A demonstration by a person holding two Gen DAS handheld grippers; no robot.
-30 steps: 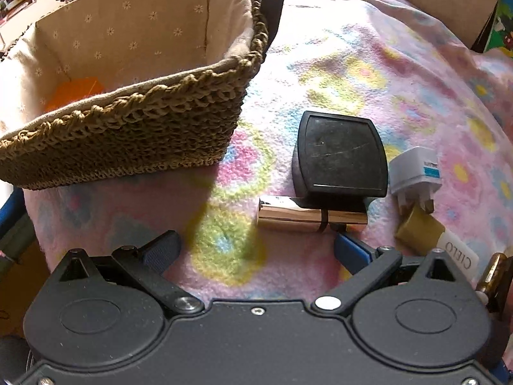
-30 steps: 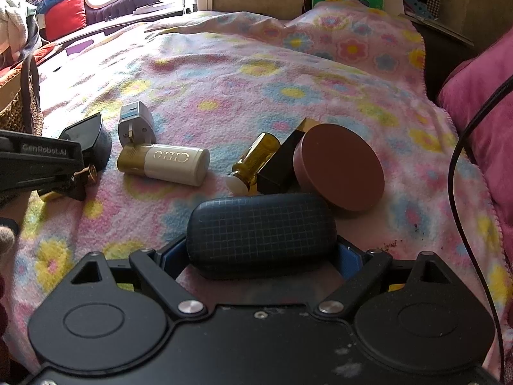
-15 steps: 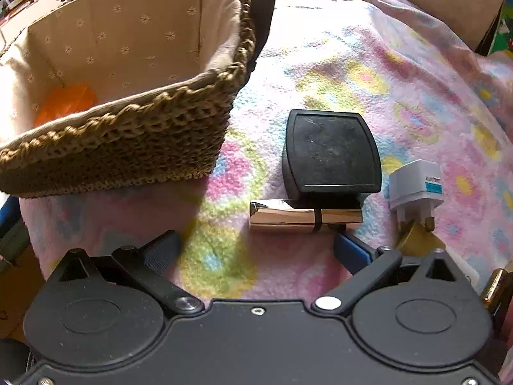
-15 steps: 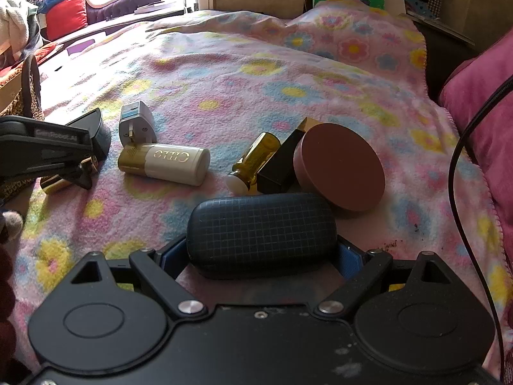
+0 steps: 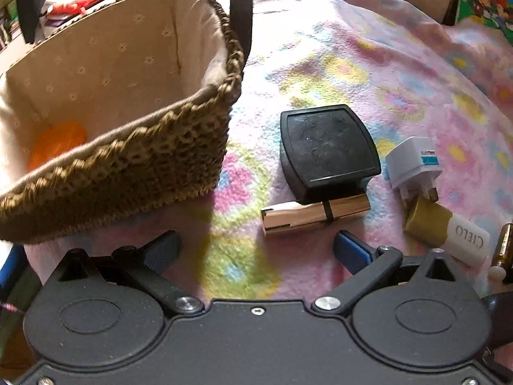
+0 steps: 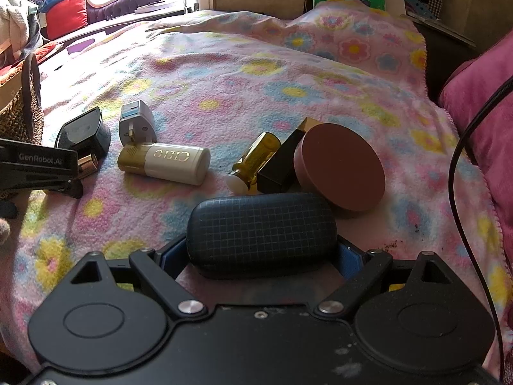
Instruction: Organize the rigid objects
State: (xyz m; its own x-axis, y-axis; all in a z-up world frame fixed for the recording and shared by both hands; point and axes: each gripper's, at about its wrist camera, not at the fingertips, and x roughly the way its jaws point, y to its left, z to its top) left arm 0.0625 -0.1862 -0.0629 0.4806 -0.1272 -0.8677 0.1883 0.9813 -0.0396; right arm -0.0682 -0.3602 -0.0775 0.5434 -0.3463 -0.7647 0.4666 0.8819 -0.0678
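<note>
My left gripper (image 5: 256,250) is open and empty, low over the flowered blanket. Just ahead of it lies a shiny gold tube (image 5: 314,215), with a black square case (image 5: 327,147) behind it. A woven basket (image 5: 134,160) with cloth lining stands to the left, an orange object (image 5: 57,144) inside. My right gripper (image 6: 259,256) is shut on a dark blue glasses case (image 6: 261,231). Ahead of it lie a white and gold CIELO bottle (image 6: 166,160), a white plug adapter (image 6: 136,123), an amber bottle (image 6: 256,160), a black box (image 6: 282,163) and a brown round tin (image 6: 340,170).
The left gripper (image 6: 38,166) shows at the left edge of the right wrist view. A magenta cushion (image 6: 481,122) and a black cable (image 6: 465,160) lie on the right. The blanket's far part (image 6: 256,64) holds no objects. Clutter stands beyond the basket.
My left gripper has shifted right and slightly forward, so the basket slid left in view and the gold tube sits nearer its centre. The right gripper holds still with the glasses case.
</note>
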